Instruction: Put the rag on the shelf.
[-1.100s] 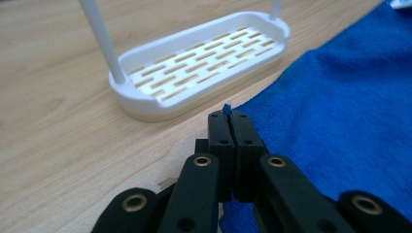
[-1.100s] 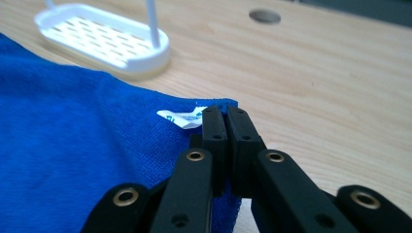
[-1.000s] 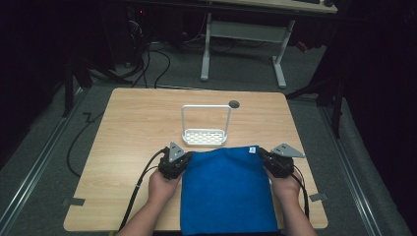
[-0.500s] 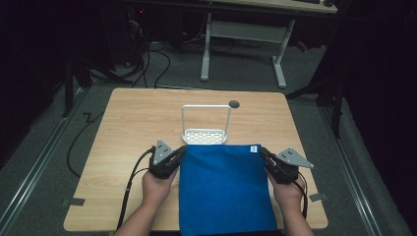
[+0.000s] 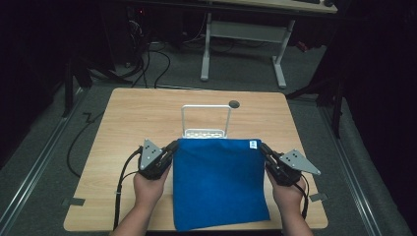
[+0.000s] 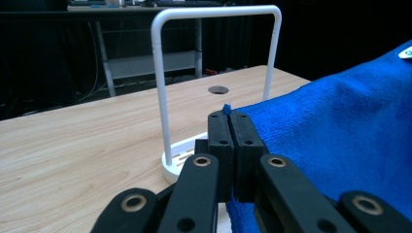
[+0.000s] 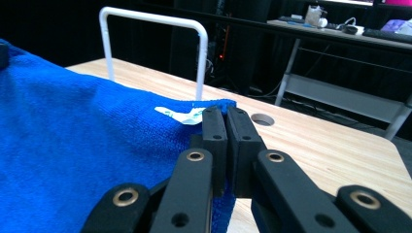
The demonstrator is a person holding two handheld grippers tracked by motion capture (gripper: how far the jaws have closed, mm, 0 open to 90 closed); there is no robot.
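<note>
Both tongs clamped tight: my left gripper [image 5: 171,148] pinches the cloth's [image 5: 219,182] far left corner, my right gripper [image 5: 264,149] the far right one by the tag. Cloth hangs taut just before the rack [image 5: 206,120]. I'd lift evenly, clear the bar, drape centred.

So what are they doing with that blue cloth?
A person holds a gripper in each hand. The left gripper and the right gripper each have their jaws shut on a far corner of the blue cloth, stretching that edge out just in front of the white rack. The near end hangs over the table edge.
</note>
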